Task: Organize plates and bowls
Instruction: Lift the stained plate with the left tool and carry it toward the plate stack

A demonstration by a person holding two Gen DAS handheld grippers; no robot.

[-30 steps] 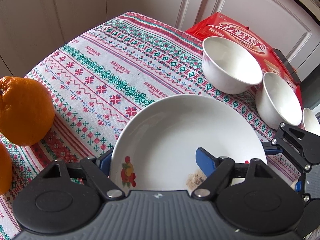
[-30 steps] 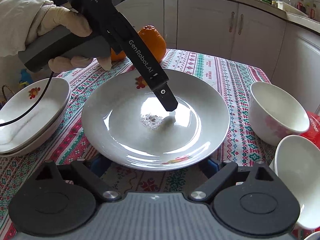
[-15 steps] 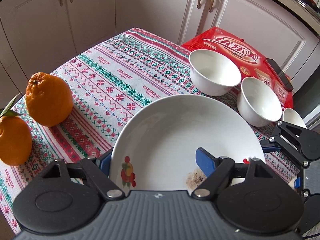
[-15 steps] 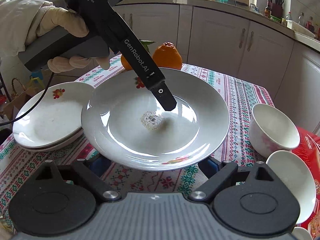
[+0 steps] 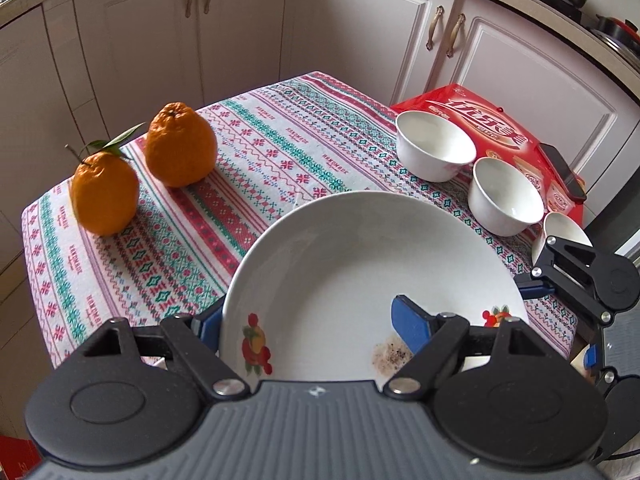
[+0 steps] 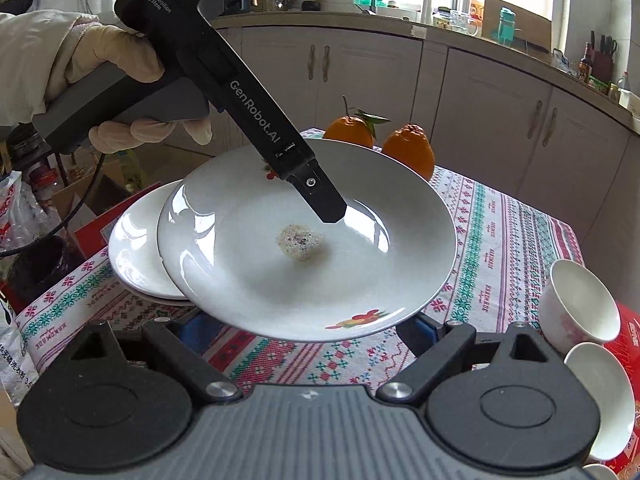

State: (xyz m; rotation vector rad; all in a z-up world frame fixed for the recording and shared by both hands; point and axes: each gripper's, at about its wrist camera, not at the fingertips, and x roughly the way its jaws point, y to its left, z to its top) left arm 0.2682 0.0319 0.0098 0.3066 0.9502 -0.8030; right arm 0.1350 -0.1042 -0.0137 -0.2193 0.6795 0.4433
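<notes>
A white plate (image 5: 360, 264) with fruit decals and a speckled crumb patch is held above the table. My left gripper (image 5: 308, 328) is shut on its near rim, one blue pad on top inside the plate. In the right wrist view the same plate (image 6: 320, 264) hangs over the edge of a stack of white plates (image 6: 136, 256) at the table's left. My right gripper (image 6: 304, 332) sits under the plate's near rim; its jaws stand wide, fingertips mostly hidden. Three white bowls (image 5: 436, 150) (image 5: 506, 196) (image 5: 560, 236) stand at the right.
Two oranges (image 5: 180, 144) (image 5: 105, 194) sit at the table's far left corner. A red box (image 5: 492, 128) with a phone (image 5: 562, 172) on it lies beside the bowls. The patterned tablecloth (image 5: 256, 160) covers the table. White cabinets surround it.
The plate has risen off the table in my left gripper and shifted left over the stacked plates. Both cameras have lifted, so more of the table shows.
</notes>
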